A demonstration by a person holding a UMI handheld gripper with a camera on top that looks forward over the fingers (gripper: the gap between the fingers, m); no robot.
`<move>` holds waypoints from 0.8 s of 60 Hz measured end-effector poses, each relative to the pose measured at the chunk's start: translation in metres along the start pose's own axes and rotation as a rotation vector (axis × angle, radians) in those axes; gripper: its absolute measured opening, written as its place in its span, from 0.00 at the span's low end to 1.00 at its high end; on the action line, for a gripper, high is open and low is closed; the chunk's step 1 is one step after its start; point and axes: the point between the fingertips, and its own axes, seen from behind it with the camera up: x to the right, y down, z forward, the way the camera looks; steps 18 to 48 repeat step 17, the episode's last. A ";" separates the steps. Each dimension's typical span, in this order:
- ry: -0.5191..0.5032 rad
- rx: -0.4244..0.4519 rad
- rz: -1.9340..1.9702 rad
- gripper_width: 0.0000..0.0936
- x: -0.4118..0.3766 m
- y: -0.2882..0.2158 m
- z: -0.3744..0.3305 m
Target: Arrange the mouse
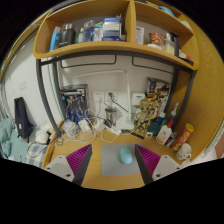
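Observation:
A pale blue-green mouse (pixel 126 155) lies on a grey mouse pad (pixel 111 162) on the wooden desk (pixel 112 180). It sits on the right part of the pad, close to the right finger. My gripper (pixel 113 162) is open, its two fingers with magenta pads (pixel 80 158) standing at either side of the pad. The mouse rests on the pad between the fingers, with a gap at each side.
Behind the pad, the back of the desk is crowded with cables (pixel 85 127), bottles (pixel 165 131) and small items. A wooden shelf (pixel 110 48) with boxes and jars hangs above. A dark chair (pixel 22 115) stands at the left.

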 end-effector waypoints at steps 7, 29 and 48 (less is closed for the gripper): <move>0.012 -0.001 0.011 0.91 0.003 0.004 -0.012; 0.000 -0.033 0.023 0.91 0.002 0.026 -0.018; 0.000 -0.033 0.023 0.91 0.002 0.026 -0.018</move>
